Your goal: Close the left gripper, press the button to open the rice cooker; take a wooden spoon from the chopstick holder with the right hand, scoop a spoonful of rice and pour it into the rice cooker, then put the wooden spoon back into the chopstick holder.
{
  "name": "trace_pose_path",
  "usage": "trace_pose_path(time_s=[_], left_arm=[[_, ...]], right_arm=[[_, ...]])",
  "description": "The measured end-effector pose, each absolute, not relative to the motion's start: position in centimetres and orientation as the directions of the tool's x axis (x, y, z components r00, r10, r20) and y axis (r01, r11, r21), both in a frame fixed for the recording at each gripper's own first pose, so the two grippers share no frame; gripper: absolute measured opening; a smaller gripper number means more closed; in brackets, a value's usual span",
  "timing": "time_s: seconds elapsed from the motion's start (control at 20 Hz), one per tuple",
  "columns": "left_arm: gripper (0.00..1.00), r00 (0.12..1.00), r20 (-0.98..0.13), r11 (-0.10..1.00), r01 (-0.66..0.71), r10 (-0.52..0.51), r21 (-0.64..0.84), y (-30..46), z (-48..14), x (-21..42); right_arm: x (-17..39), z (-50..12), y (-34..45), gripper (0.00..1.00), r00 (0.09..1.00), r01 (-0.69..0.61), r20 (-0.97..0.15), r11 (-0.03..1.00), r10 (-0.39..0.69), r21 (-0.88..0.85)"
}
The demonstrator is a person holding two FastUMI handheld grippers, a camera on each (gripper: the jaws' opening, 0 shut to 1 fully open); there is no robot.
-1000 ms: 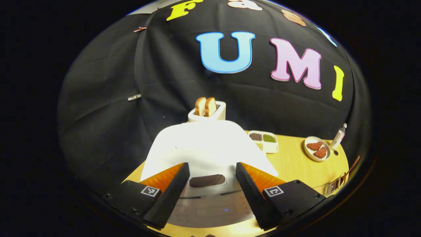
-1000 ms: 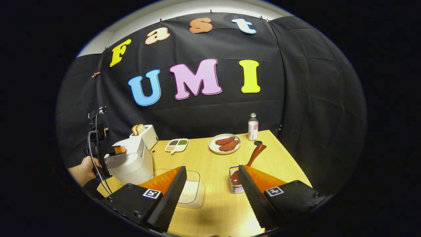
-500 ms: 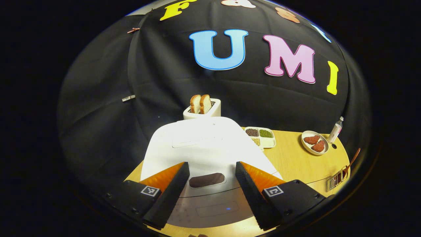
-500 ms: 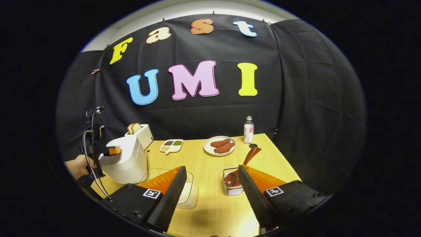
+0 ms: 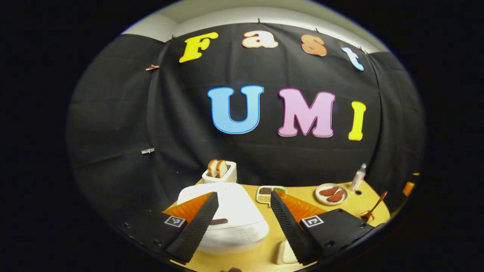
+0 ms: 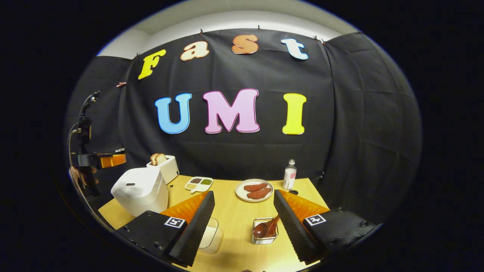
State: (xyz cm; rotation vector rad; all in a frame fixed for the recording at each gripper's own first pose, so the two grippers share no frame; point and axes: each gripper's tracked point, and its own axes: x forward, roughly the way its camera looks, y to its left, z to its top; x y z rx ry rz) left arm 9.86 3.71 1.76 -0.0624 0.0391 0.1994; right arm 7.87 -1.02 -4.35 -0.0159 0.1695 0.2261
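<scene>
While above the table (image 6: 234, 223): one rice cooker (image 5: 230, 219), lid down; one wooden spoon (image 6: 264, 227) in chopstick holder (image 6: 264, 236); two toast slices (image 5: 217, 168). Left gripper (image 5: 242, 215), right gripper (image 6: 244, 213): spread wide, gripping nothing.

Black cloth wall (image 6: 359, 124), yellow wooden table (image 6: 234, 223).

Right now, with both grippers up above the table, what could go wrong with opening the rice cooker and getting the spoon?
1. The left gripper is open above the closed rice cooker; pressed like that, the fingers may straddle the button instead of pushing it.
2. The wooden spoon leans in a small holder, which may tip when the right gripper pulls.
3. The rice container sits beside it, easy to bump.
</scene>
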Motion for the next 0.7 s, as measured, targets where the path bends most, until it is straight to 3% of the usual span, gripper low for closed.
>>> trace_pose_path(time_s=[0.15, 0.35, 0.55, 0.7], left_arm=[[0.95, 0.980, -0.010, 0.970, -0.199, 0.200, -0.140, 1.2, 2.6, 5.6], [0.95, 0.966, 0.003, 0.957, -0.256, 0.259, -0.137, 1.5, 3.2, 0.3], [0.95, 0.952, 0.003, 0.947, -0.306, 0.308, -0.102, 3.1, 3.1, -3.3], [0.95, 0.961, -0.026, 0.957, -0.276, 0.274, -0.095, 3.6, 1.9, -4.2]], right_arm=[[9.0, -2.5, -1.4, 0.98, 0.957, -0.267, -0.127, 0.963, 0.261, -0.029], [8.0, -1.7, -2.2, 0.98, 0.953, -0.284, -0.118, 0.958, 0.279, -0.029], [5.6, -0.9, -3.5, 0.98, 0.978, -0.185, -0.105, 0.982, 0.181, -0.025], [2.6, -0.7, -3.5, 0.98, 0.989, -0.101, -0.110, 0.995, 0.100, -0.006]])
